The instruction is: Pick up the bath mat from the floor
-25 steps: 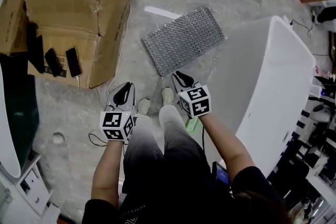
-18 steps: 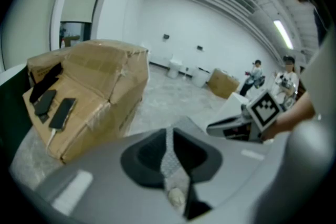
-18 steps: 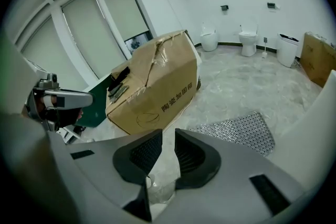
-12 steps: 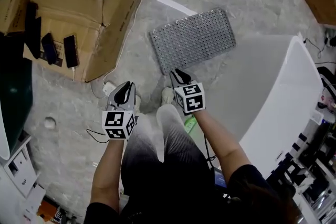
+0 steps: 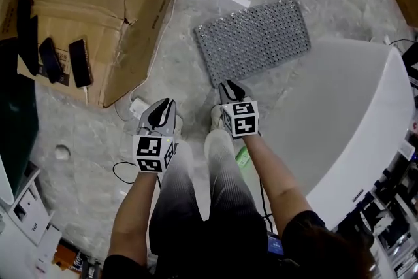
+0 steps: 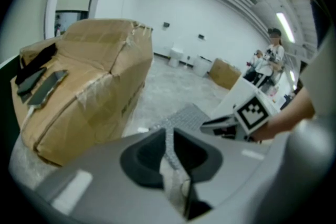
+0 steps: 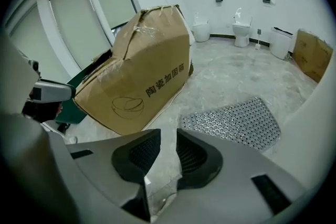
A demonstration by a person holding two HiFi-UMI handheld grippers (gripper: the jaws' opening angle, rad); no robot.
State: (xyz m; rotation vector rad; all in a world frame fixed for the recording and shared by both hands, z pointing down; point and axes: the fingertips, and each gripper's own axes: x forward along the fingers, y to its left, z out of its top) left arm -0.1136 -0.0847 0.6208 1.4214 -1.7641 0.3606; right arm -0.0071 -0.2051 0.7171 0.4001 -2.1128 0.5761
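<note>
The grey perforated bath mat [image 5: 256,39] lies flat on the marbled floor, between a cardboard box and a white tub. In the right gripper view the bath mat [image 7: 233,122] is ahead and to the right of the jaws. My right gripper [image 5: 230,85] hangs just short of the mat's near edge. Its jaws have just been opening and stand apart with nothing between them [image 7: 168,132]. My left gripper [image 5: 167,103] is further left, over bare floor. Its jaws [image 6: 169,131] show a narrow gap and hold nothing; the mat [image 6: 185,118] lies beyond them.
A large cardboard box [image 5: 98,3] with dark flat items [image 5: 78,62] on it stands at the left. A white bathtub [image 5: 353,114] fills the right. A white plug and cable [image 5: 136,108] lie by the left gripper. The person's shoes [image 5: 215,117] are between the grippers.
Both grippers have sunk toward the floor as the person bends down. The right gripper's tip now sits closer to the mat's near edge.
</note>
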